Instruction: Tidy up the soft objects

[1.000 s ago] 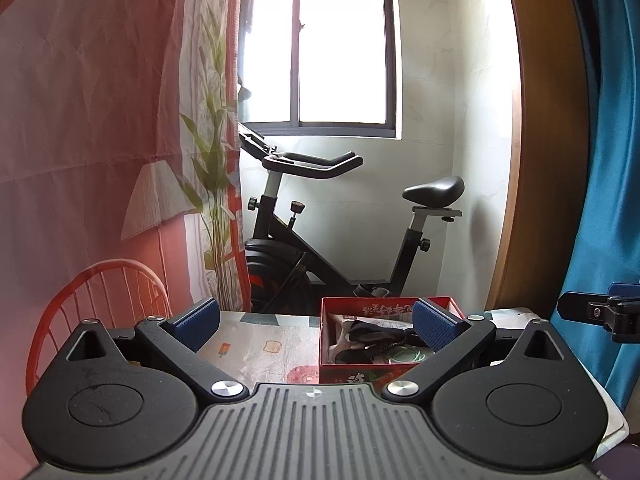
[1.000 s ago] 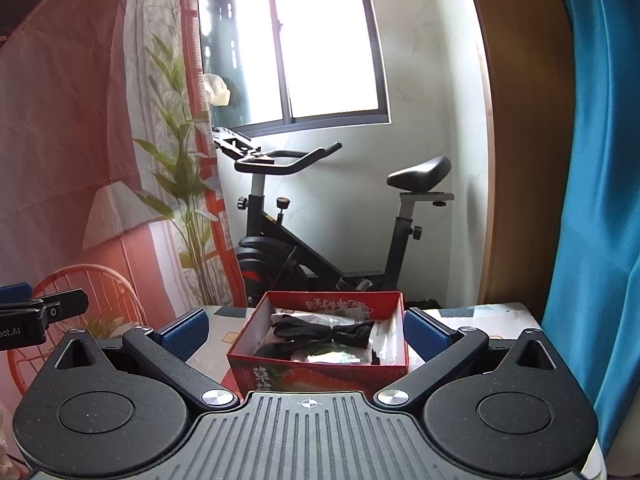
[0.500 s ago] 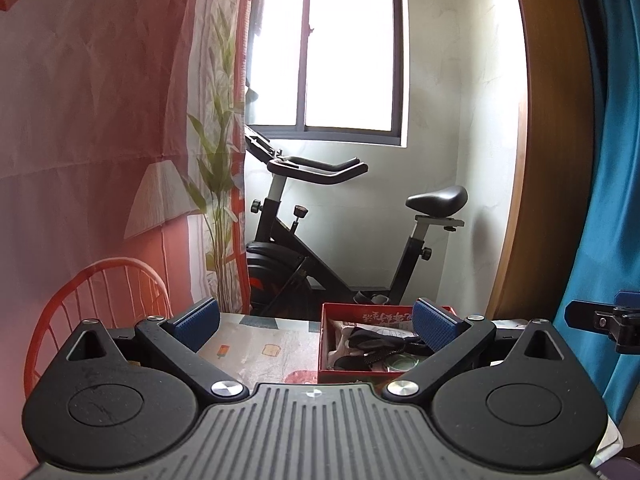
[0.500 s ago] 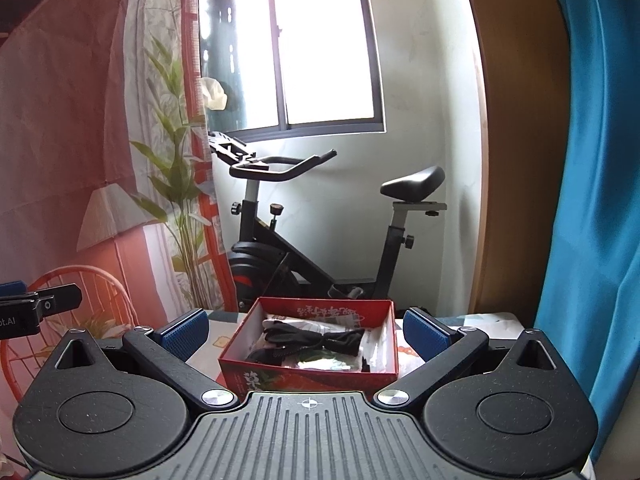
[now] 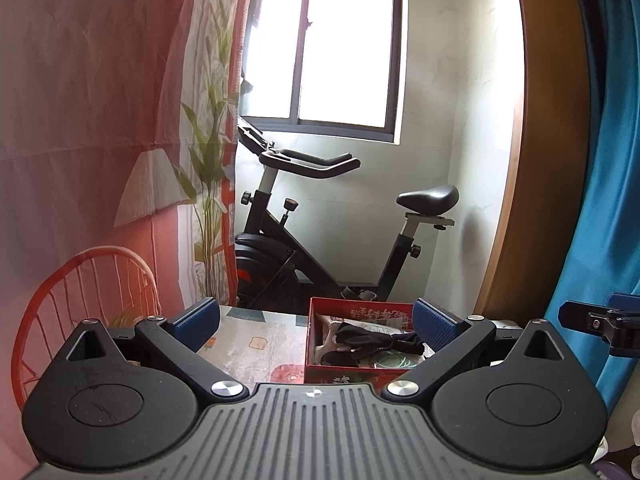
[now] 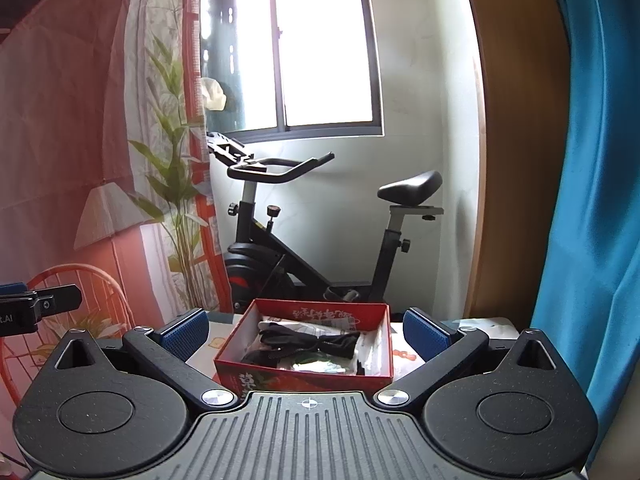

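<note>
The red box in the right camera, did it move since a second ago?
Cannot tell. The red box sits a little lower against the exercise bike than before, but the whole view shifted, which suggests the camera moved.

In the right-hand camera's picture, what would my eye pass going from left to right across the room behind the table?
Red wire chair → printed lamp and bamboo curtain → exercise bike → wooden door frame → blue curtain.
</note>
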